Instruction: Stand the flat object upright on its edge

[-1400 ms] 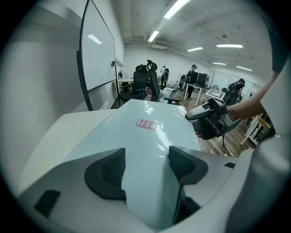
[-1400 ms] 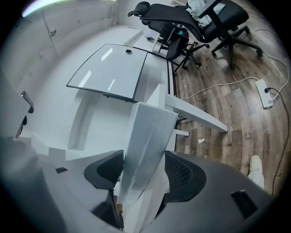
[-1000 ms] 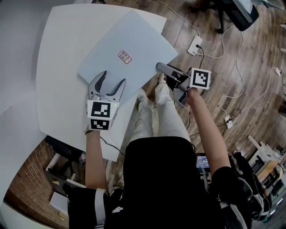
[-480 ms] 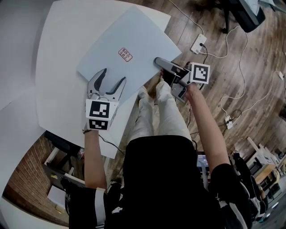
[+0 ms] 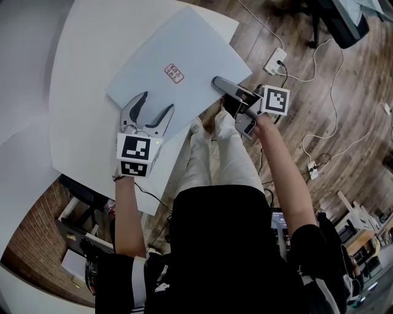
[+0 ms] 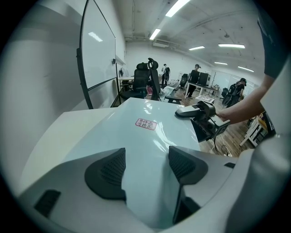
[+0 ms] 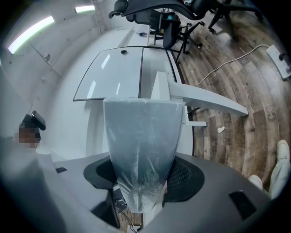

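The flat object is a large pale blue-grey board [image 5: 178, 61] wrapped in clear film, with a small pink label [image 5: 174, 72]. It lies on the white table [image 5: 77, 92] and overhangs the table's right edge. My right gripper [image 5: 232, 93] is shut on the board's near right edge; in the right gripper view the board [image 7: 141, 132] runs edge-on between the pads of the right gripper [image 7: 141, 182]. My left gripper [image 5: 148, 111] is open over the board's near left corner. In the left gripper view the board [image 6: 150, 136] stretches away under the left gripper [image 6: 145, 166].
A power strip [image 5: 275, 61] and cables lie on the wooden floor to the right. The person's legs [image 5: 215, 153] are just under the board's near edge. A whiteboard [image 6: 97, 50] stands left of the table, with office chairs [image 7: 154, 13] and other desks beyond.
The right gripper and the board edge it holds have shifted slightly away from the person. The left gripper has stayed open in nearly the same spot.
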A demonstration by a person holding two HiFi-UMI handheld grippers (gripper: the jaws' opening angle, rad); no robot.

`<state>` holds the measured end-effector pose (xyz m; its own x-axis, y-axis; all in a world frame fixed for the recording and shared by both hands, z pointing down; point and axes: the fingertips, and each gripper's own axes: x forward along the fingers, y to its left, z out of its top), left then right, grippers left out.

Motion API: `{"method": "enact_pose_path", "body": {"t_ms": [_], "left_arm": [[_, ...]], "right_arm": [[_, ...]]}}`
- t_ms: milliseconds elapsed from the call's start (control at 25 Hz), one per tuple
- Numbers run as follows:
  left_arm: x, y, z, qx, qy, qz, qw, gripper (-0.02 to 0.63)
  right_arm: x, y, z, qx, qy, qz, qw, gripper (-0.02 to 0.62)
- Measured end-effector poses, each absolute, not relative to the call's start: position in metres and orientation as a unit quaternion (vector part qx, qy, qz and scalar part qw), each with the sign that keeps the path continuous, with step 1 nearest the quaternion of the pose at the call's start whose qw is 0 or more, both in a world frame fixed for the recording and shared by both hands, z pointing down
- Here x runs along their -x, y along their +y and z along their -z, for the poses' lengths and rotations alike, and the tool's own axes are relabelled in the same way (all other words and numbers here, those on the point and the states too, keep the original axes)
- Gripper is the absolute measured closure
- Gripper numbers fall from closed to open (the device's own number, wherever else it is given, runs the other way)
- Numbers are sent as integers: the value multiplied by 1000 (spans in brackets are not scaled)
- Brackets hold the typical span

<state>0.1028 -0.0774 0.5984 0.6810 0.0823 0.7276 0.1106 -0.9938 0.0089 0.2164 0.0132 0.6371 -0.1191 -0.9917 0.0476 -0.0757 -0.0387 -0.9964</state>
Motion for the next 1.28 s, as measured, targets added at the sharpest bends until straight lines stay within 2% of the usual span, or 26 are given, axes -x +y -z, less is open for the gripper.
{"method": "enact_pose_path", "body": {"t_ms": [360,760,1280], "left_arm": [[-103,-77,-593,914,-48,403,11,307],[-106,-87,-566,924,-22,382,-12,449],[-91,-83,-517,933,-11,357,-47,531]], "right_arm": [[-217,14,-628,506,541,520,425,308],[-225,6,-591,539,573,500,363,308],[-215,-28,-521,593,620,449,250,308]]}}
